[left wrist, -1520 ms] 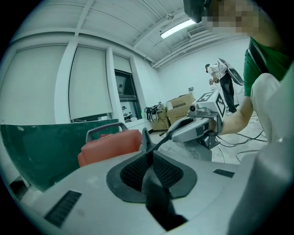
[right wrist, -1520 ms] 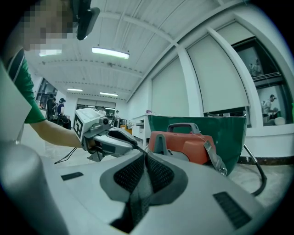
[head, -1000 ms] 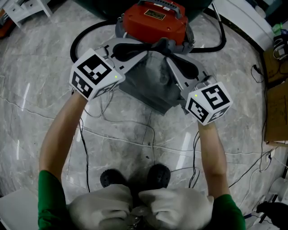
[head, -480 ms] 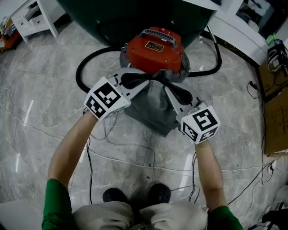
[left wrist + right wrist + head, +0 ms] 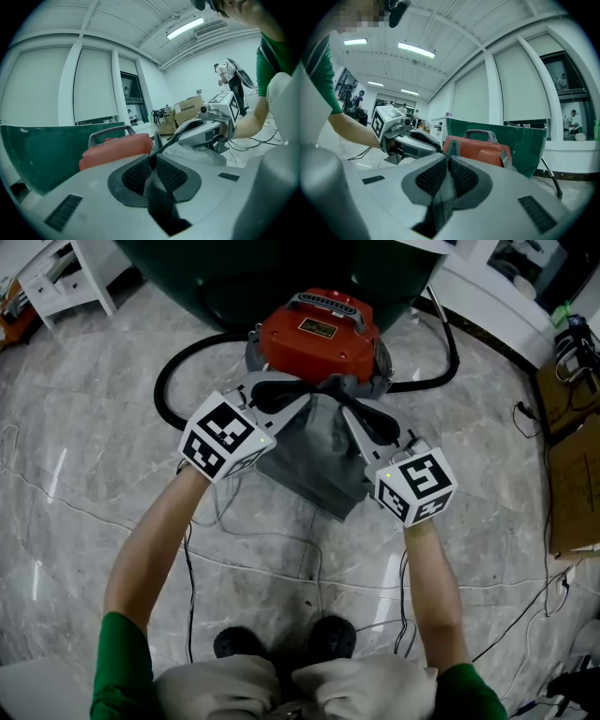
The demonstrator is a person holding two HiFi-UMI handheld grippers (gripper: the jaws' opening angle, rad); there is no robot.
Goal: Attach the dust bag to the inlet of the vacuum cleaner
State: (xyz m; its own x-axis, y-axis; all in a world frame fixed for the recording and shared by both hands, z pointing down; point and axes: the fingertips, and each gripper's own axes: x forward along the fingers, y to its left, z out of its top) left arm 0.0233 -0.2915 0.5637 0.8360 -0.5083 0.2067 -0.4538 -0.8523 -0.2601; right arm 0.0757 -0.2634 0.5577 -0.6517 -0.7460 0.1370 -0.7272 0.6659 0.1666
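Little shifts from half a second ago: both grippers sit almost where they were, a touch closer to the vacuum cleaner [image 5: 319, 334], and the bag stays pinched between them. The left gripper [image 5: 311, 396] comes in from the person's left, its jaws pressed together on a dark fold of the dust bag [image 5: 314, 451]; its own view confirms it, with fabric squeezed between the ribbed pads [image 5: 137, 174]. The right gripper [image 5: 345, 401] mirrors it from the other side, jaws likewise clamped on grey cloth, which shows clearly between its pads [image 5: 461, 177]. The two sets of tips nearly meet at the bag's bunched top edge, right against the grey front of the red machine. Below them the bag's body spreads down over the marble floor [image 5: 94, 474], towards the person's feet. The inlet itself is hidden behind jaws and cloth. A black hose [image 5: 169, 381] loops round the vacuum's left side, and the carry handle [image 5: 328, 302] runs across its top.
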